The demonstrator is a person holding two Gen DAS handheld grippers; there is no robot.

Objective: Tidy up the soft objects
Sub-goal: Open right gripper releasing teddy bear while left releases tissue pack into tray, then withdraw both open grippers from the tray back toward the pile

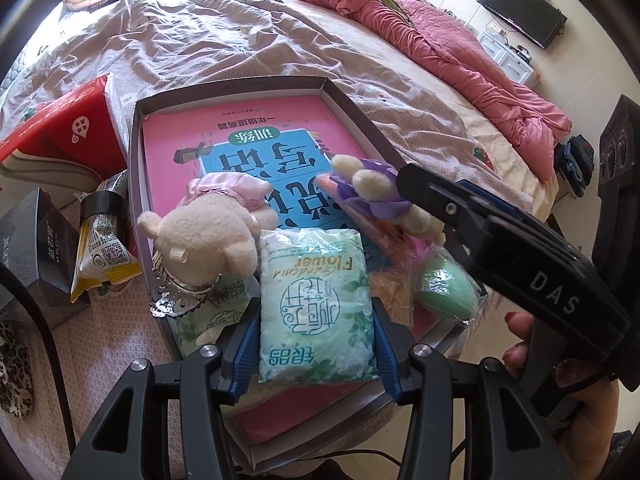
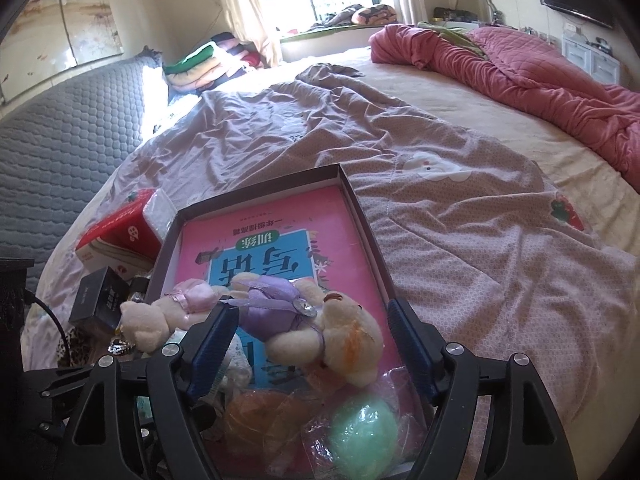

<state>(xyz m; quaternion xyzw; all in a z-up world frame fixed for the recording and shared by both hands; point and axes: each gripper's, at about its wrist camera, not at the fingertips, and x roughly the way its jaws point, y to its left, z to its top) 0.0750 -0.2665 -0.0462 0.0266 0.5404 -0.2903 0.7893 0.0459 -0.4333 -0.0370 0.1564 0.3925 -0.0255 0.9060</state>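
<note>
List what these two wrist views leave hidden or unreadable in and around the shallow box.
- Pink book, both views: lower cover hidden under the toys and packets.
- Second tissue packet, left wrist view: mostly covered by the pink-dressed bear.
- Orange wrapped item, right wrist view: blurred by its wrapper, identity unclear.
- Box near edge, both views: blocked by the grippers.
</note>
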